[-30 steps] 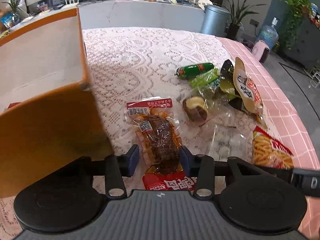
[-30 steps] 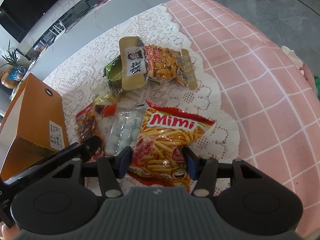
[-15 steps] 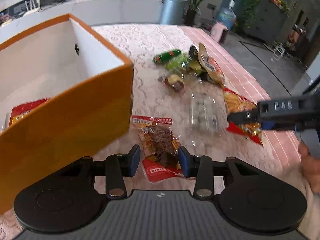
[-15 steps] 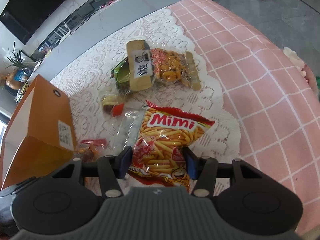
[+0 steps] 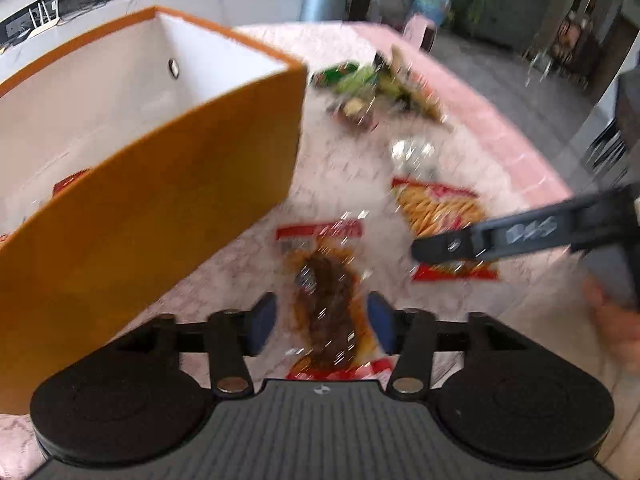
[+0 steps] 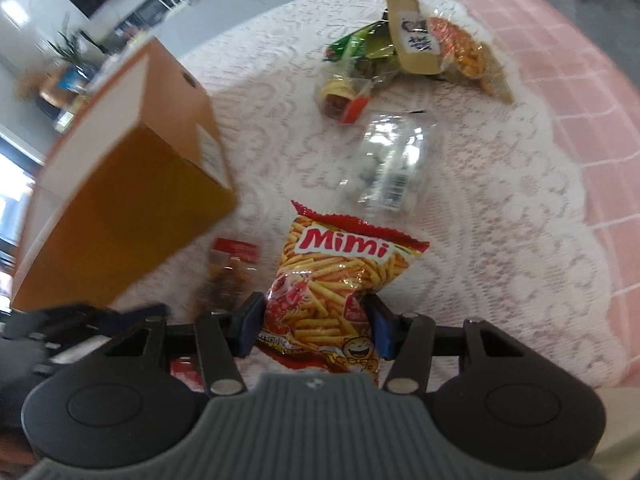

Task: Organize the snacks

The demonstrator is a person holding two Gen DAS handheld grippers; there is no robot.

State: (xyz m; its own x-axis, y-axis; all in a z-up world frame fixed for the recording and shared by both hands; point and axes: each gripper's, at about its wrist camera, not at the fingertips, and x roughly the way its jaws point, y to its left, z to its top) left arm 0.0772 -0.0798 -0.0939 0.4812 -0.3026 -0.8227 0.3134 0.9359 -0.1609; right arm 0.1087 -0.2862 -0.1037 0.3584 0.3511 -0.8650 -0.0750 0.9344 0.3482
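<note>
An open orange box [image 5: 160, 200] with a white inside stands on the lace cloth at the left. My left gripper [image 5: 322, 322] hovers beside it, jaws opening. A clear packet of brown dried meat [image 5: 328, 280] lies between the blue pads, which do not press it. The picture is blurred. My right gripper [image 6: 316, 324] is shut on the lower part of a red Mimi fries bag [image 6: 332, 268], which is pinched narrow there. The box [image 6: 132, 200] and the meat packet [image 6: 228, 276] lie to its left. A right finger [image 5: 480, 240] crosses the left wrist view.
A clear packet of white sweets [image 6: 392, 168] lies beyond the Mimi bag. Further back sits a pile of green and tan snack packets [image 6: 416, 44] and a small wrapped cake [image 6: 340, 96]. A red packet [image 5: 68, 184] lies inside the box. Pink checked cloth [image 6: 580, 80] marks the table's right edge.
My left jaws have widened around the meat packet while the gripper swung toward the box. The right gripper has carried the Mimi bag left, away from the sweets packet, toward the box.
</note>
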